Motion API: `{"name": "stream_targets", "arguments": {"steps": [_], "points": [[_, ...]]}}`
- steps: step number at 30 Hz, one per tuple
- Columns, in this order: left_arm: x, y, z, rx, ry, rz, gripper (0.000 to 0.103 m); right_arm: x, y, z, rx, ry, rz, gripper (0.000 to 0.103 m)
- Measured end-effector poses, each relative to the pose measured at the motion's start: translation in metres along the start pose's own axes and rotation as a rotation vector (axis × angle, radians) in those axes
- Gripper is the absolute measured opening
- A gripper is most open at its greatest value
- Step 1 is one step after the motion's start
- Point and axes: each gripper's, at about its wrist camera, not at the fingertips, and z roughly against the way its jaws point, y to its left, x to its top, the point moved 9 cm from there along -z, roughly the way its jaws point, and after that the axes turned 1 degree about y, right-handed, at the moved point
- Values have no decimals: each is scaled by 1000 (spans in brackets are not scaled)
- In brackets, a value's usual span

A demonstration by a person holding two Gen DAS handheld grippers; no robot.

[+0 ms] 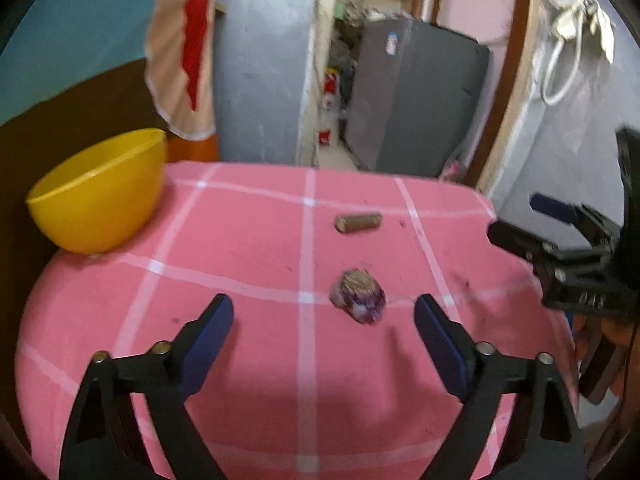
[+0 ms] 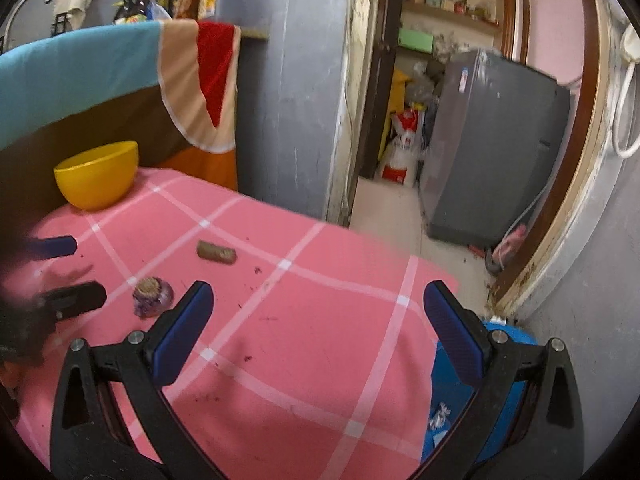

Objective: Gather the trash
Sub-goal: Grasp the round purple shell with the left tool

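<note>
Left wrist: I log nothing collected yet, crumpled wrapper (image 1: 359, 297) at centre between my left gripper (image 1: 324, 320) fingers, wide and empty, cardboard roll (image 1: 358, 223) above it on the table (image 1: 240, 232), yellow bowl (image 1: 100, 192) contents unseen; right wrist: right gripper (image 2: 318, 318) wide, empty, blue bin (image 2: 460, 396) lower right, contents unclear.

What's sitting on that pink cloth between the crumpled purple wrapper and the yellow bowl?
Nothing: between the wrapper and the bowl the left wrist view shows only bare pink cloth.

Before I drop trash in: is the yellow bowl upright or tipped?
Upright: the yellow bowl stands on its base on the pink cloth, rim upward. Its contents are hidden.
</note>
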Motion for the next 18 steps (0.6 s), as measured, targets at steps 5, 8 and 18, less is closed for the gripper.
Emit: {"name": "stream_targets", "arguments": {"steps": [5,8,18], "points": [[-7,-12,-17,-29,79,-47,62,-9,-5,-14,33,77,-34,103],[-8,-15,-26,-29,113,-66,52,-13,-5,-21,62,114,-47,97],[1,-11,-39,4,132,-95,26,-16,16,-38,118,200,19,80]]}}
